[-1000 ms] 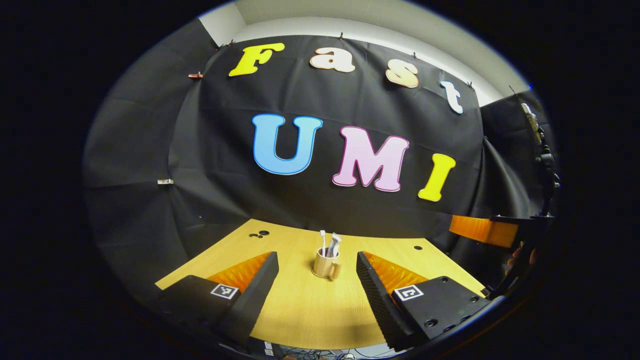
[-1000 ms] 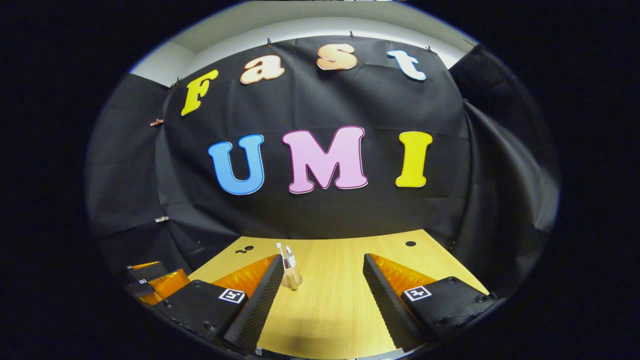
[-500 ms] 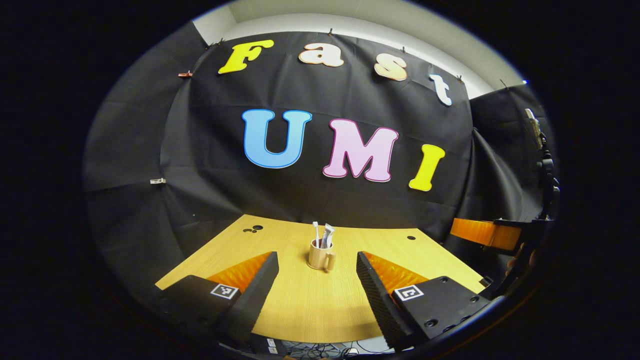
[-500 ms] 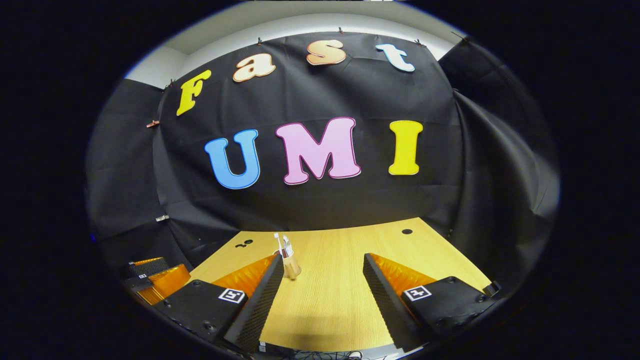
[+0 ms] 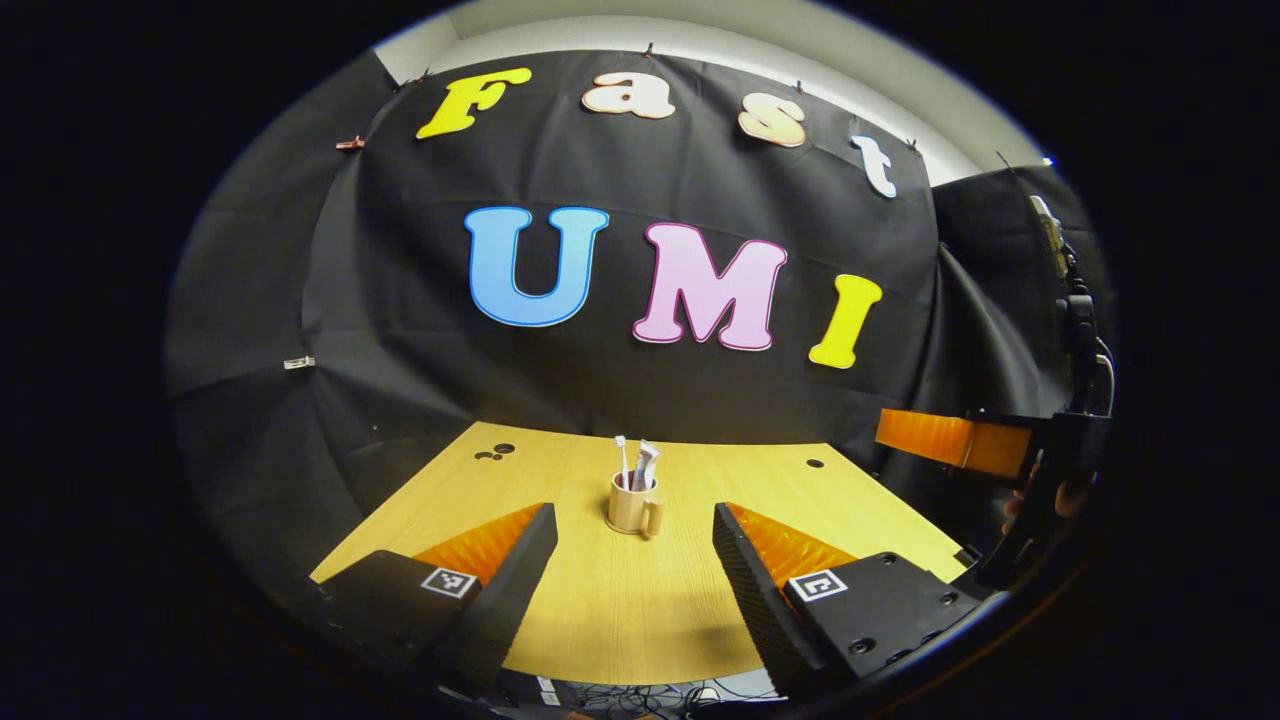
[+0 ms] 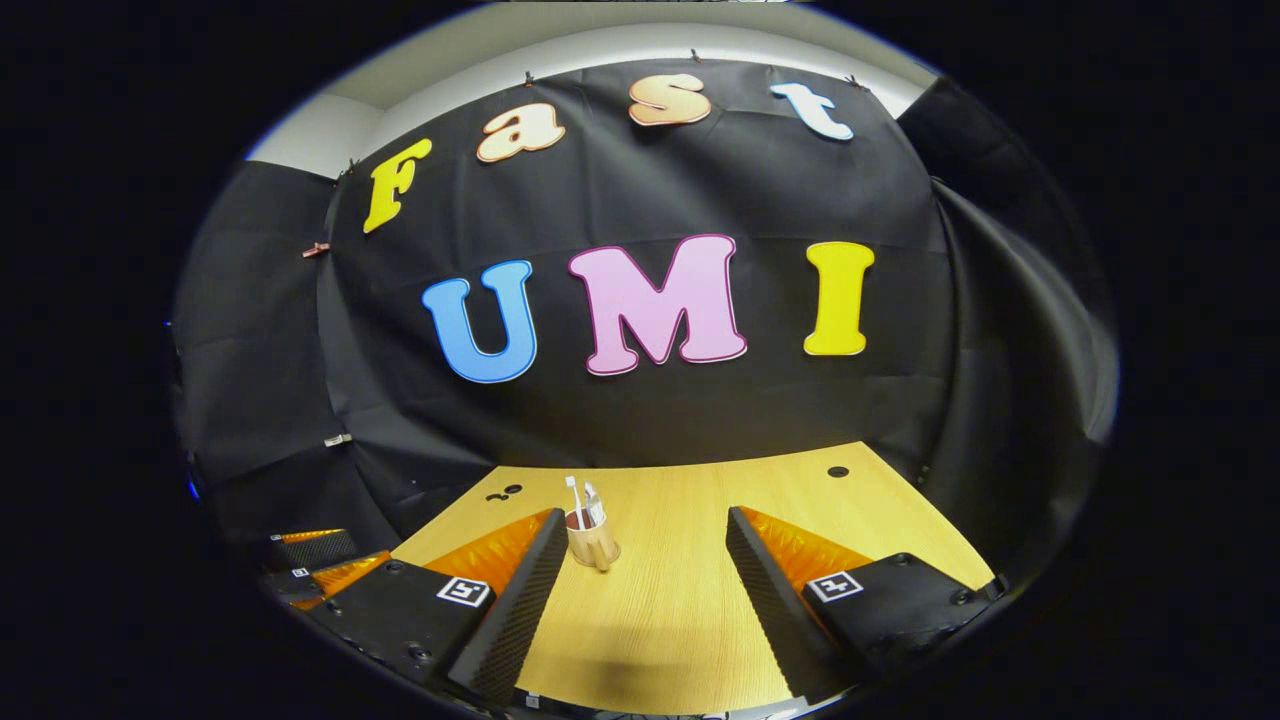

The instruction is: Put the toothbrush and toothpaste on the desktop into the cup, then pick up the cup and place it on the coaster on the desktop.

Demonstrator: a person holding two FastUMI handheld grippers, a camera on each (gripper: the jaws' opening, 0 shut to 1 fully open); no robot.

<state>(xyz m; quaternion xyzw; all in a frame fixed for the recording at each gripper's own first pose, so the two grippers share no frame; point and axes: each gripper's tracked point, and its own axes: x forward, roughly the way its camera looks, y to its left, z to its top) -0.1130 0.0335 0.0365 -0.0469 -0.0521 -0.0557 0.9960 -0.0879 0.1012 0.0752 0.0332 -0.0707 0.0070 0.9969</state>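
Left tool (image 5: 632,520): we see its two fingers spread wide apart with nothing between them, raised above the near part of the table (image 5: 600,620).
Right tool (image 6: 640,530): its fingers also stand apart and hold nothing — it hangs over the near edge of the table (image 6: 680,620).
Other tool, seen from afar: in the left gripper view the right tool (image 5: 950,445) shows at the right edge, off the side of the table, with part of a hand (image 5: 1040,495) behind it; in the right gripper view the left tool (image 6: 320,565) shows low at the left edge.
Cup (image 5: 632,505): we find it upright on the table, well ahead of both tools and touched by neither; its handle faces the near right in the left gripper view. In the right gripper view the cup (image 6: 590,540) sits just beside the tool's left finger in the picture.
Coaster (image 6: 603,556): a thin round disc shows under the cup's base in the right gripper view — the cup stands on it.
Toothbrush (image 5: 621,460): it stands in the cup, head up.
Toothpaste (image 5: 645,464): it stands in the cup beside the toothbrush, leaning slightly.
Table surface: light wood, with a few small dark holes (image 5: 495,452) toward the far edge.
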